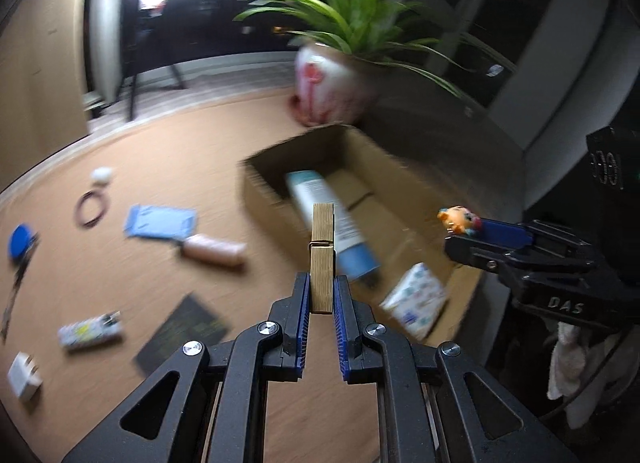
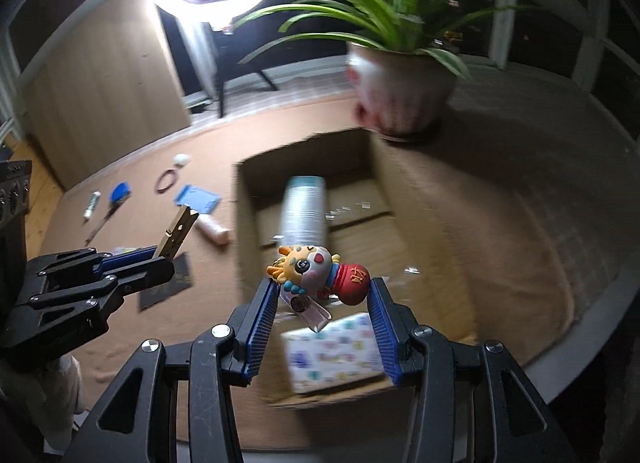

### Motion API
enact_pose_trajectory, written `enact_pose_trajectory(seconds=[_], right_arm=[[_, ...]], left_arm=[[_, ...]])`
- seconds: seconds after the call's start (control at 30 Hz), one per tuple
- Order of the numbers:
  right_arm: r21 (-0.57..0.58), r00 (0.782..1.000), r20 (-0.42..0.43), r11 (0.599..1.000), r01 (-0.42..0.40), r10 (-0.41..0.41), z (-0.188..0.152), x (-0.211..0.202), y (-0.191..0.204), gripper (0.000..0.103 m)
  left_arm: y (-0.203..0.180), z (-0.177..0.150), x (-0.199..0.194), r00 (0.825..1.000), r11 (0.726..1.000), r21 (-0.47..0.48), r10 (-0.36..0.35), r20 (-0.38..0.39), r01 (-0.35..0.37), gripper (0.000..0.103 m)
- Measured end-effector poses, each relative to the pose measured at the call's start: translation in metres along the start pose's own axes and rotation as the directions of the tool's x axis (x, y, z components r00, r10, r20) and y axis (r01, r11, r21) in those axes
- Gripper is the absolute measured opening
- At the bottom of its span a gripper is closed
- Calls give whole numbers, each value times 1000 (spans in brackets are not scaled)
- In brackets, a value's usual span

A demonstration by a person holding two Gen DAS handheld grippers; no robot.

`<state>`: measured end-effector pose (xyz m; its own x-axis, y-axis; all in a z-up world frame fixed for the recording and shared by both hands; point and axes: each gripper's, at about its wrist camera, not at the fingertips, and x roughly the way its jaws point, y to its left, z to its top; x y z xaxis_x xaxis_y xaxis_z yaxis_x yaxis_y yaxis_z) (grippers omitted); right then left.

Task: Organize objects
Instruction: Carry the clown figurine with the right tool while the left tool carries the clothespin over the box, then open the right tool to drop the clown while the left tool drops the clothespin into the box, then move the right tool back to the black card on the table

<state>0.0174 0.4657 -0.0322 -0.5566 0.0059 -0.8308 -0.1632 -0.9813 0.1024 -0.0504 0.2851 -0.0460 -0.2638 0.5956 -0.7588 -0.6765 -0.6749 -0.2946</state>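
Note:
My left gripper (image 1: 322,283) is shut on a wooden clothespin (image 1: 322,251) that stands upright between the blue pads. It hangs above the table, near the open cardboard box (image 1: 260,187). My right gripper (image 2: 325,291) is shut on a small cartoon figurine (image 2: 316,273) with an orange head and a red base, held crosswise over the near end of the cardboard box (image 2: 244,231). Inside the box lie a blue-and-white tube (image 2: 304,211) and a patterned tissue pack (image 2: 332,351). Each gripper shows in the other's view: the right gripper (image 1: 460,231) and the left gripper (image 2: 160,259).
On the table left of the box lie a blue pouch (image 1: 160,223), a pink tube (image 1: 212,249), a black card (image 1: 182,333), a hair tie (image 1: 92,209), a white ball (image 1: 102,175), a white charger (image 1: 24,377) and a patterned case (image 1: 90,331). A potted plant (image 1: 336,79) stands behind the box.

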Motion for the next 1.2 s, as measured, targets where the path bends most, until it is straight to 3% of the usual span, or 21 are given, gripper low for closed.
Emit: enact_pose_trajectory(seconds=[0.37,0.47,0.5,0.53,0.57,0.6,0.8,1.2], right_arm=[[57,999,-35,998,33,-31,-5,15,-44,43],[70,998,-39,997,42,-40,-7,17,-54,45],[75,999,-37,996,38,-35,-7,17,-56,52],[86,999,-41,996,36,-33,-7,18,-59,55],[95,999,-41,995,36,-32,-7,18,-62,60],[103,999,-39,994,35,-31,-7,17,-64,60],[99,999,-40,995,31,-27,-3,18,-59,60],[53,999,-27,998,-36,37,7,18,-13,60]], left_arm=[[-53,20,61,998,997,66,-27,-48,30,12],[-59,23,65,999,996,81,-23,-47,27,12],[-59,24,65,998,996,86,-29,-52,33,13],[-61,23,65,998,995,92,-30,-58,35,16],[-62,23,65,998,995,96,-14,-54,19,32],[-61,22,63,999,995,99,-3,-43,7,46],[-51,19,52,1000,996,88,19,-21,-17,46],[1,4,19,997,997,-28,73,-6,-74,46]])
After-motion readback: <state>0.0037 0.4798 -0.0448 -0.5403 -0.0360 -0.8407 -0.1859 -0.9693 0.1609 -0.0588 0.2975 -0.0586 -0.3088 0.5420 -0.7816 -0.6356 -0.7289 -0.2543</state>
